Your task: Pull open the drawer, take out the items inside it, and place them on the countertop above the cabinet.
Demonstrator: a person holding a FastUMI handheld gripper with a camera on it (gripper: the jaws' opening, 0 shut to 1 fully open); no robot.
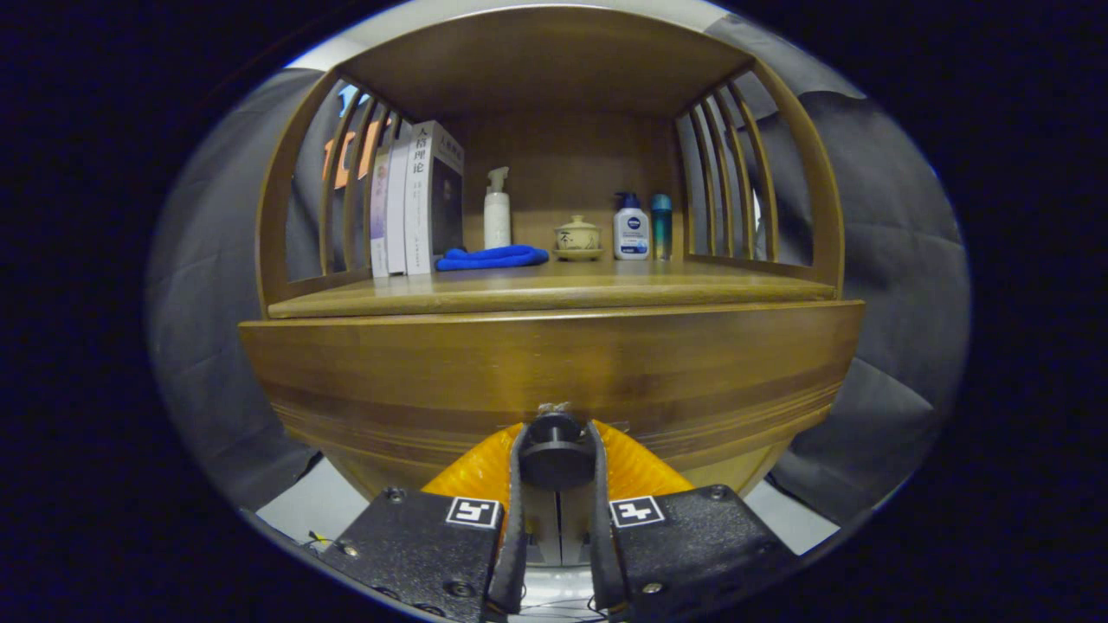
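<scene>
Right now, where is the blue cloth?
The blue cloth lies on the countertop, beyond the fingers, between the books and the lidded cup.

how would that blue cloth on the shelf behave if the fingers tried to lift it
The blue cloth lies in soft folds between the books and the lidded cup, so it would probably droop and unfold. It looks light and unlikely to roll or break. The fingers are now closed on the drawer knob.

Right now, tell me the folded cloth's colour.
Blue; the cloth shows best in the gripper view.
</scene>
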